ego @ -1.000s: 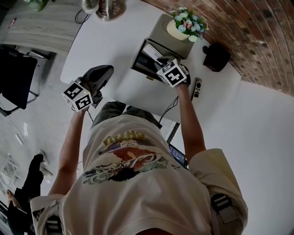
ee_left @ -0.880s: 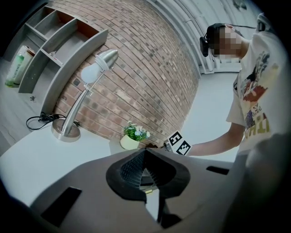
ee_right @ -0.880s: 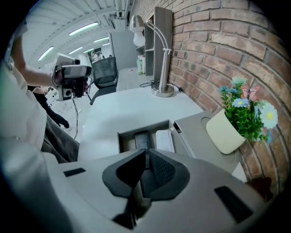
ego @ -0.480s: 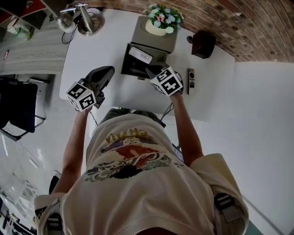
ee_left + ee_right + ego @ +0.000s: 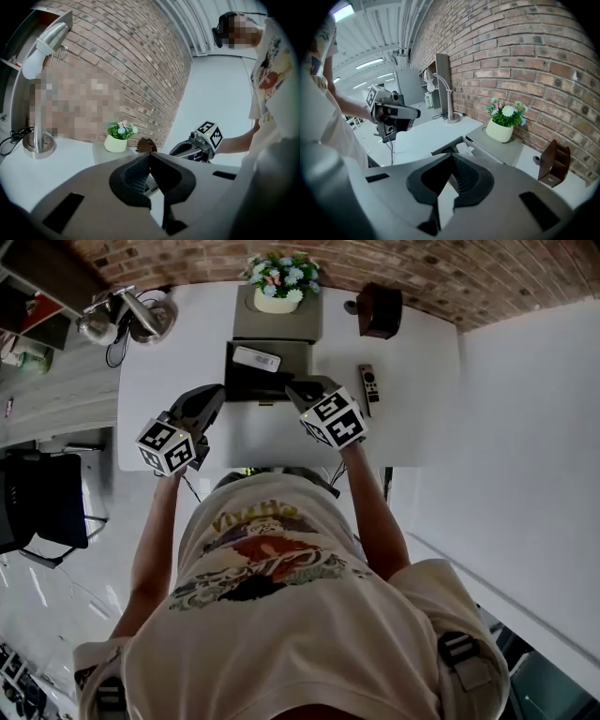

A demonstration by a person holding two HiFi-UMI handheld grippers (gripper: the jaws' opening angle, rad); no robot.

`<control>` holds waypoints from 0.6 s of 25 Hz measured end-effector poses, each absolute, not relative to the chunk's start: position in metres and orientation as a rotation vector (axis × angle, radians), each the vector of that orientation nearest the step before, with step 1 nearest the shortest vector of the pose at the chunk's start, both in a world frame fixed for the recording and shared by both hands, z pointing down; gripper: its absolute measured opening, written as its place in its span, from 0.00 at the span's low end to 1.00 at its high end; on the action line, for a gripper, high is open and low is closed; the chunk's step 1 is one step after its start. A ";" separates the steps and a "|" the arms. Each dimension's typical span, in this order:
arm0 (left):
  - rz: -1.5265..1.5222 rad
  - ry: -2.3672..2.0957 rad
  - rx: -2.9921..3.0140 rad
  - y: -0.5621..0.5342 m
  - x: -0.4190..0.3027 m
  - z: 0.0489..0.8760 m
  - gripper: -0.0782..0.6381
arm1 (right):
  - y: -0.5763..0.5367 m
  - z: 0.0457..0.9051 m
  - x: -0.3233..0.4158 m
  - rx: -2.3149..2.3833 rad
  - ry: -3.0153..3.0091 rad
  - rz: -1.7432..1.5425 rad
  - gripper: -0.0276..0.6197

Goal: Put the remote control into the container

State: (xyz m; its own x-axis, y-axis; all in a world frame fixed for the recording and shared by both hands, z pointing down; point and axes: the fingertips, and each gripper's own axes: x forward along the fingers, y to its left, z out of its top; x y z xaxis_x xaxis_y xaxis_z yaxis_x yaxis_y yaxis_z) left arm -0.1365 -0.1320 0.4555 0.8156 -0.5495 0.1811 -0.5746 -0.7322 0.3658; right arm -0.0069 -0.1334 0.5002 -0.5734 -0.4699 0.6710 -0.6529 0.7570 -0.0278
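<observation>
A white remote control [image 5: 256, 358] lies inside the dark open container [image 5: 240, 388] at the back of the white table. A black remote control [image 5: 368, 387] rests on the table to the container's right. My right gripper [image 5: 296, 388] hangs over the container's front right corner, shut, with nothing between its jaws [image 5: 452, 156]. My left gripper [image 5: 212, 396] hovers to the left of the container, also shut and empty [image 5: 149, 155]. The right gripper view shows the container [image 5: 440, 151] and the white remote control [image 5: 464, 149] just past the jaws.
A grey box [image 5: 253, 326] with a pot of flowers [image 5: 277, 289] stands behind the container. A brown holder [image 5: 379, 309] sits at the back right. A desk lamp [image 5: 129, 313] and its cable are at the back left. The table's front edge [image 5: 262, 465] is near the person's body.
The right gripper has lifted and drawn back from over the container to its front corner. The left gripper has shifted toward the container. The head view has swung, so the table sits further up.
</observation>
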 end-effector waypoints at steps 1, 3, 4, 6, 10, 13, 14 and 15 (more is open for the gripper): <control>0.088 -0.829 2.590 -0.131 -0.132 0.456 0.12 | -0.132 0.499 -0.002 0.857 -2.290 0.363 0.06; 0.107 -0.803 2.595 -0.129 -0.122 0.457 0.12 | -0.129 0.497 0.010 0.902 -2.289 0.369 0.06; 0.117 -0.794 2.598 -0.129 -0.116 0.457 0.12 | -0.127 0.496 0.016 0.924 -2.287 0.370 0.06; 0.124 -0.785 2.603 -0.128 -0.106 0.456 0.12 | -0.124 0.495 0.031 0.959 -2.279 0.375 0.06; 0.147 -0.770 2.603 -0.126 -0.083 0.456 0.12 | -0.114 0.501 0.062 0.994 -2.245 0.409 0.06; 0.208 -0.742 2.615 -0.121 -0.062 0.460 0.12 | -0.107 0.505 0.083 1.030 -2.231 0.439 0.06; 0.221 -0.735 2.619 -0.119 -0.056 0.461 0.12 | -0.105 0.506 0.090 1.040 -2.227 0.446 0.06; 0.228 -0.731 2.621 -0.118 -0.051 0.461 0.12 | -0.103 0.508 0.096 1.047 -2.223 0.455 0.06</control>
